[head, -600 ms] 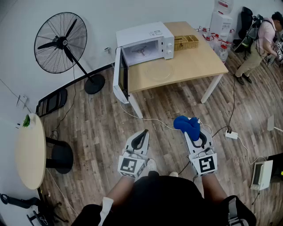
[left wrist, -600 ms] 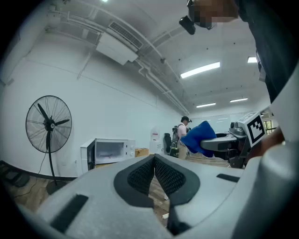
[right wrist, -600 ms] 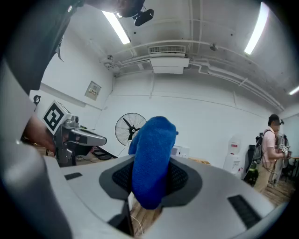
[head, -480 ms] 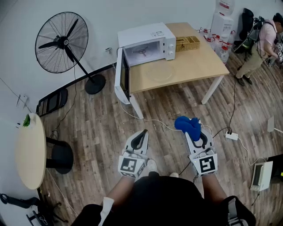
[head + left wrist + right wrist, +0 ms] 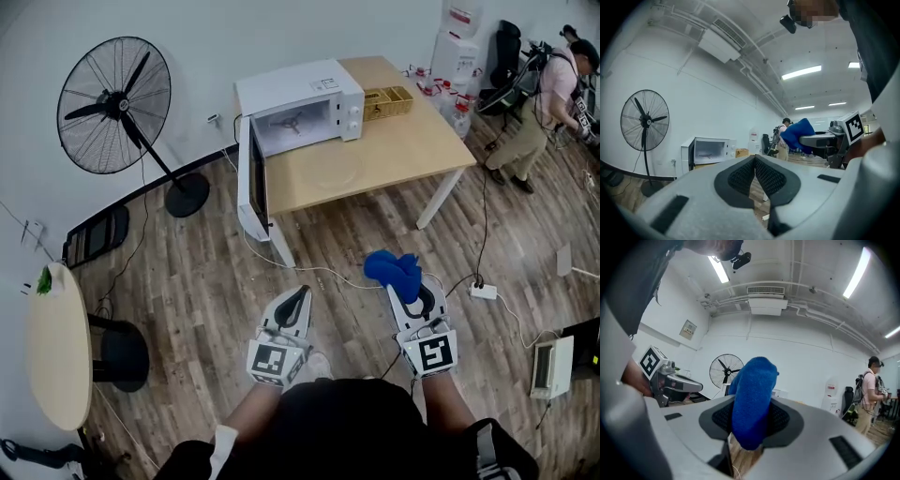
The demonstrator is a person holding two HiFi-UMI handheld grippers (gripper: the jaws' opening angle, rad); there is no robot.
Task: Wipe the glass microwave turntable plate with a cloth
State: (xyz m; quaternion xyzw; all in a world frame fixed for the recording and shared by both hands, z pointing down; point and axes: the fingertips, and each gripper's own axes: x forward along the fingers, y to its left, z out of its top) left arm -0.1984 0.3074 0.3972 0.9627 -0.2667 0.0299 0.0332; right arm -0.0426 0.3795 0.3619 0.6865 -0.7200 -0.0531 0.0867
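The right tongs [image 5: 409, 286] clamp the blue cloth [image 5: 392, 269]; the left tongs [image 5: 298, 294] are pinched together, empty. The glass plate [image 5: 335, 170] lies well off on the surface [image 5: 427, 141], so best approach squarely, cloth leading.

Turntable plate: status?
Left tool shut, empty. Right tool shut on blue cloth. Glass plate on table, well ahead, untouched. Floor cable lies between.

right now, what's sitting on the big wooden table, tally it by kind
microwave: 1
glass turntable plate: 1
wicker basket: 1
total on the table: 3
not counted: the blue cloth, which is off the table, clamped in the right gripper
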